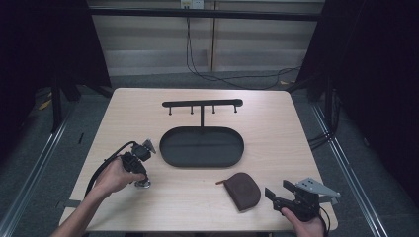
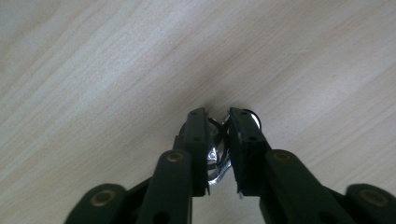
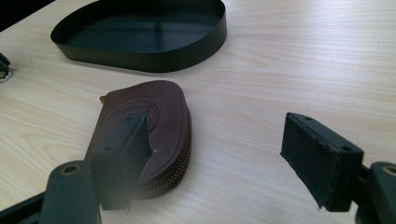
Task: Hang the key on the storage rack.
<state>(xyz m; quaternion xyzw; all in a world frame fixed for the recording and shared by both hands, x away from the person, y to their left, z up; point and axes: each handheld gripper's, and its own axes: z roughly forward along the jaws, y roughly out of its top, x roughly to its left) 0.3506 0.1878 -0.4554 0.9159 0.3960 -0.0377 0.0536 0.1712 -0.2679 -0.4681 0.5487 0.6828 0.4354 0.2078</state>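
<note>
Pale wood-grain covers the bench [image 1: 276, 143], which stands on a grey floor with dark curtains to either side. Nearest the person, at the front right corner, a hand holds the right gripper [image 1: 285, 193] low over the wood, its jaws spread wide with nothing between them. Just beside it to the left lies a brown zipped pouch [image 1: 243, 190], flat on the bench; in the right gripper view the pouch [image 3: 154, 126] sits behind the left-hand jaw, untouched, its zip running round the curved edge. At the front left, the person's other hand tips the left gripper [image 1: 140, 174] down onto the wood. Its jaws are nearly pressed together, pinching a small shiny metal ring [image 2: 218, 154] that rests on the bench surface; from the high view the ring [image 1: 143, 183] shows as a silver glint under the jaw tips, well apart from the pouch. Farther back, near the middle of the bench, sits a black oval tray [image 1: 168, 153] with a low wall. Behind it rises a thin black post carrying a horizontal hook rail [image 1: 202, 103] with short pegs hanging below
</note>
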